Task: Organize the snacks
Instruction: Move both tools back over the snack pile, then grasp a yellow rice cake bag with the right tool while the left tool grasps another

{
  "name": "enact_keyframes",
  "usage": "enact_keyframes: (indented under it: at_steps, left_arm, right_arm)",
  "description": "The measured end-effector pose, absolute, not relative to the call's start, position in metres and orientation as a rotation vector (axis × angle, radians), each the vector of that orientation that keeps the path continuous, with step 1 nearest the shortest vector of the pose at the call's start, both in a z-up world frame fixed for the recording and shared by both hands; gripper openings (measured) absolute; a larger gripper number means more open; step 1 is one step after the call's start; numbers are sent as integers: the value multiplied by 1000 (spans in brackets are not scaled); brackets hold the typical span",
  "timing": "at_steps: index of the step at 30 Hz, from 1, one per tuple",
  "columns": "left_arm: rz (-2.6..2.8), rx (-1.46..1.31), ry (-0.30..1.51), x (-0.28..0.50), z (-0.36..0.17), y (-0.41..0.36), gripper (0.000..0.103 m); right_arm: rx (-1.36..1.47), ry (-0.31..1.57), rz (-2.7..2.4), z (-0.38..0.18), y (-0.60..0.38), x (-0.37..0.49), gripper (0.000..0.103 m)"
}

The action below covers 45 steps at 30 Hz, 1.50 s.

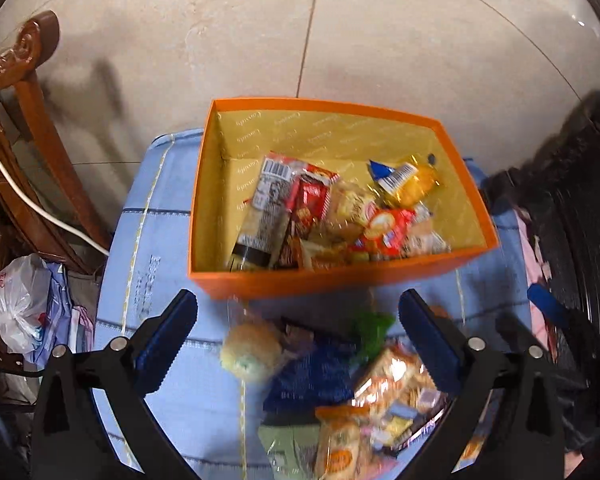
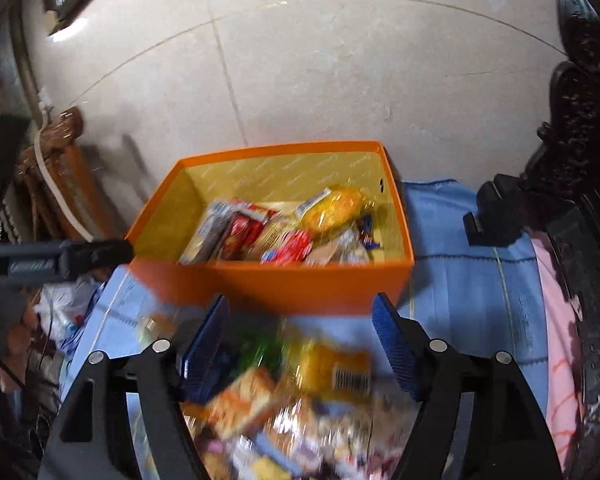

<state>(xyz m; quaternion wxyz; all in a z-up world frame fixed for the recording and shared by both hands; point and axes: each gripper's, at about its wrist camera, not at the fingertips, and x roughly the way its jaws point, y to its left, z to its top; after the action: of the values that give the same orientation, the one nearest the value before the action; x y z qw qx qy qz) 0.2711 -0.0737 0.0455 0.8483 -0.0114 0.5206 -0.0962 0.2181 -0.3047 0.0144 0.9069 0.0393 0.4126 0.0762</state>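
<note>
An orange box (image 1: 332, 280) (image 2: 300, 284) with a yellow lining stands on a blue cloth (image 1: 160, 248) (image 2: 460, 272). Inside it lie several wrapped snacks, among them a yellow pack (image 1: 414, 188) (image 2: 336, 208) and a red pack (image 1: 392, 228) (image 2: 292, 250). Nearer to me, a loose pile of snacks (image 1: 340, 384) (image 2: 300, 392) sits on the cloth. My left gripper (image 1: 299, 300) hangs open above the pile, its jaws wide, with a wrapped bun (image 1: 250, 350) lying below them. My right gripper (image 2: 301, 300) is open over the blurred pile, its pads touching nothing.
A carved wooden chair (image 1: 32, 80) with a white cable (image 1: 40, 208) stands on the left, a white plastic bag (image 1: 16, 304) beneath it. Dark carved furniture (image 2: 580, 160) and a pink cloth (image 2: 556, 320) border the right. Pale floor tiles (image 1: 340, 32) lie beyond the box.
</note>
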Motion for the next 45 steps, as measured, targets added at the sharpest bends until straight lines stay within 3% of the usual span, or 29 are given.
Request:
enact_keyframes:
  at_steps: [9, 16, 23, 32, 34, 35, 36, 41, 45]
  left_arm:
    - [-207, 21, 1090, 194, 52, -74, 99]
    - [-200, 138, 1177, 123, 0, -83, 99]
    - [-154, 100, 1293, 79, -47, -81, 99]
    - [-88, 56, 1306, 54, -51, -76, 99]
    - [-82, 57, 1306, 54, -49, -74, 99]
    - [-81, 57, 1307, 56, -48, -72, 99]
    - [-79, 59, 1309, 58, -48, -71, 99]
    - [-109, 79, 1321, 78, -50, -76, 99]
    - [-143, 79, 1315, 97, -48, -88, 99]
  right_arm:
    - [26, 905, 137, -7, -317, 102, 85]
    - [-3, 1048, 72, -61, -347, 40, 86]
    - [-101, 1105, 67, -94, -353, 26, 86]
    - [-273, 1154, 118, -122, -343, 33, 85]
    - [-287, 1178, 148, -127, -340, 34, 73]
    - [-286, 1201, 157, -131, -340, 34, 55]
    - [-292, 1223, 151, -135, -339, 35, 48]
    - [-205, 1249, 167, -124, -339, 27, 37]
    - [-81, 1212, 205, -101, -332, 20, 36]
